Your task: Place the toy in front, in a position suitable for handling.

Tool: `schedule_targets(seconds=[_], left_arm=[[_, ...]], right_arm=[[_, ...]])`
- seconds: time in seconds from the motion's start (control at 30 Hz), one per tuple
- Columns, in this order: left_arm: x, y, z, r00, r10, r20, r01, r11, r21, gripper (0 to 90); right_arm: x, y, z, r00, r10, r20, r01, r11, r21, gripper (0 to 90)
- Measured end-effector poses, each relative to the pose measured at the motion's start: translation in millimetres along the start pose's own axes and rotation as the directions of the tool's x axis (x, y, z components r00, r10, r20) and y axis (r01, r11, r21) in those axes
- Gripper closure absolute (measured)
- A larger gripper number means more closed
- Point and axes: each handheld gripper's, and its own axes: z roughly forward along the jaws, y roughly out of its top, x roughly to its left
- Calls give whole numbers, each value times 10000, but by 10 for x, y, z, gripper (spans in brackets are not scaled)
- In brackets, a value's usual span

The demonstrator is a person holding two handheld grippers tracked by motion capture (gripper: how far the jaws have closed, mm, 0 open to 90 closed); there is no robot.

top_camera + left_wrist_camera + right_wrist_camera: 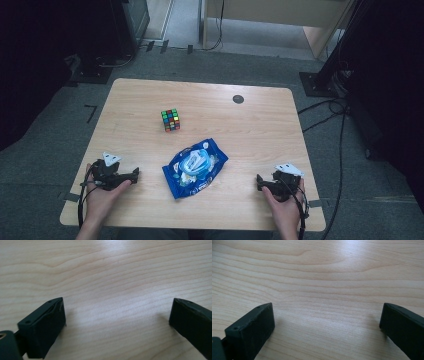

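Your light wooden surface (260,135) carries a blue wipes pack (195,167) at the centre of the frame, lying flat and askew. Up and left of it, well apart, sits a colour cube (170,120). A dark round disc (238,99) lies toward the upper right.

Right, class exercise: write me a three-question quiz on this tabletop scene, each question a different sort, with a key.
1. True or false: the left tongs grip the blue packet.
2. Which lies farther from the person: A, the puzzle cube, or B, the packet?
3. Fill in: both tongs' jaws stand ____ over the wooden table.

Key: 1 false, they rest apart from it, empty. 2 A. 3 open, as the right tongs show too.
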Motion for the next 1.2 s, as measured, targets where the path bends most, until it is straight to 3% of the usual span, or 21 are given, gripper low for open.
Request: schedule_targets(seconds=[0.03, 0.07, 0.1, 0.13, 0.17, 0.2, 0.27, 0.3, 0.33, 0.4, 0.53, 0.57, 0.7, 0.73, 0.77, 0.87, 1.0, 1.07, 1.17, 1.2], left_arm=[[-15, -5, -22, 9999, -106, 38, 106, 9999, -91, 64], [-41, -5, -38, 9997, -148, 170, 151, 9997, -186, 64], [-67, -3, -52, 9996, -113, 271, 120, 9996, -237, 63], [-112, 0, -70, 9993, 17, 368, -5, 9995, -308, 64], [-112, 0, -70, 9993, 17, 368, -5, 9995, -308, 64], [-213, 2, -113, 9976, 354, 591, -330, 9986, -418, 64], [-314, 6, -172, 9933, 557, 1016, -506, 9974, -523, 64], [-314, 6, -172, 9933, 557, 1016, -506, 9974, -523, 64], [-392, 6, -211, 9883, 768, 1317, -688, 9956, -641, 66], [-486, 4, -224, 9823, 1252, 1391, -1158, 9905, -741, 76], [-581, 1, -232, 9754, 1596, 1520, -1494, 9858, -761, 76], [-654, 2, -263, 9664, 1631, 1984, -1475, 9849, -911, 76], [-815, -10, -332, 9449, 2091, 2520, -1866, 9762, -1104, 76], [-815, -10, -332, 9449, 2091, 2520, -1866, 9762, -1104, 76], [-902, -20, -356, 9335, 2333, 2723, -2083, 9710, -1176, 76], [-1044, -53, -362, 9136, 2820, 2929, -2572, 9588, -1211, 76], [-1198, -88, -375, 8890, 3249, 3226, -3009, 9457, -1230, 76], [-1222, -93, -368, 8882, 3301, 3197, -3080, 9439, -1187, 75], [-1299, -128, -308, 8794, 3455, 3275, -3319, 9382, -984, 75], [-1301, -128, -304, 8798, 3435, 3284, -3306, 9388, -964, 75]], right_arm=[[4, 7, 4, 10000, -49, -67, 49, 10000, -20, 32], [18, 12, 0, 9996, -169, -205, 164, 9996, -219, 129], [41, 3, -25, 9996, -137, -246, 124, 9986, -509, 282], [56, -5, -44, 9994, -144, -305, 125, 9979, -634, 361], [79, -5, -60, 9982, -221, -561, 180, 9972, -722, 373], [116, 8, -72, 9953, -288, -928, 219, 9970, -744, 404], [223, 43, -107, 9860, -739, -1497, 601, 9937, -949, 448], [308, 73, -132, 9812, -1087, -1592, 915, 9895, -1119, 467], [358, 94, -148, 9787, -1247, -1629, 1056, 9870, -1215, 484], [492, 174, -171, 9684, -1621, -1895, 1340, 9792, -1526, 490], [646, 277, -160, 9561, -1779, -2329, 1383, 9745, -1767, 521], [759, 358, -137, 9479, -1912, -2546, 1462, 9717, -1856, 534], [899, 483, -97, 9392, -1863, -2885, 1312, 9710, -2001, 549], [899, 483, -97, 9392, -1863, -2885, 1312, 9710, -2001, 549], [967, 544, -61, 9405, -1921, -2802, 1377, 9695, -2026, 554], [1069, 623, 9, 9416, -2156, -2585, 1652, 9651, -2031, 568], [1123, 673, 106, 9463, -1839, -2660, 1342, 9717, -1944, 663], [1129, 680, 124, 9472, -1822, -2637, 1351, 9730, -1869, 697], [1130, 683, 158, 9436, -1943, -2681, 1480, 9718, -1836, 761], [1121, 682, 157, 9425, -1934, -2726, 1477, 9726, -1793, 784]])
